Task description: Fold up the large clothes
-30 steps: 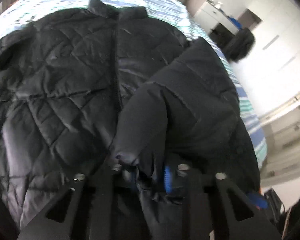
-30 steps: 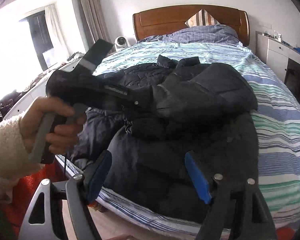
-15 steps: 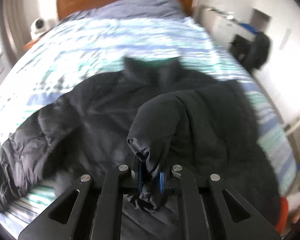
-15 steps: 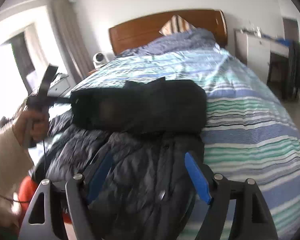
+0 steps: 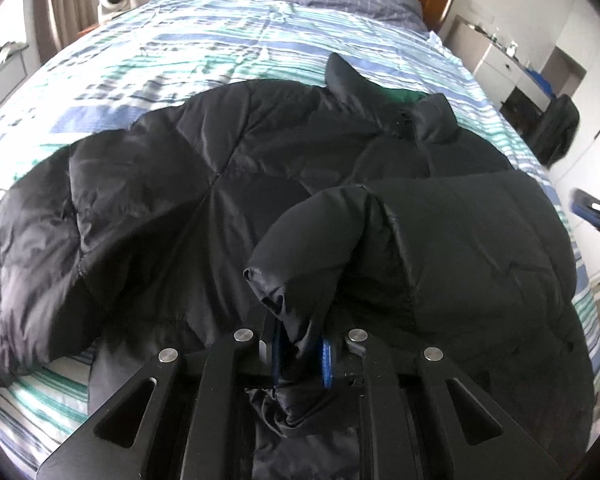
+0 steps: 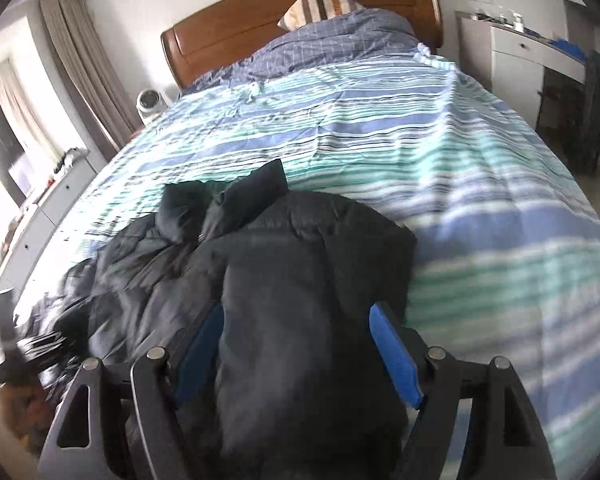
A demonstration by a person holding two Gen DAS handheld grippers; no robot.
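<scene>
Left wrist view first: I've got the left gripper [image 5: 300, 358] clamped tight on the cuff of a sleeve [image 5: 300, 256], blue pads pinching a bunch of thin fabric, and that sleeve is drawn across the front of the black quilted jacket [image 5: 188, 200], which lies spread on the striped bed cover [image 5: 188, 40] near the foot of the bed. Over on the right wrist view, my right gripper [image 6: 296, 350] hangs above the jacket's folded side with its jaws standing wide and nothing pressed between the pads. Judging by the puffed panels and the sheen, I'd say this jacket is light for its bulk, soft, springy and slick, so folds will likely want to puff back up and slide. The cuff is a fair hold for steering the sleeve; for the body I'd reckon the hem or a side seam gives more to bite than a puffy panel, which could slip out. The collar [image 6: 236, 204] stands up towards the headboard [image 6: 300, 12]. Labels or writing: none I can read; only a bit of green showing inside the collar.
</scene>
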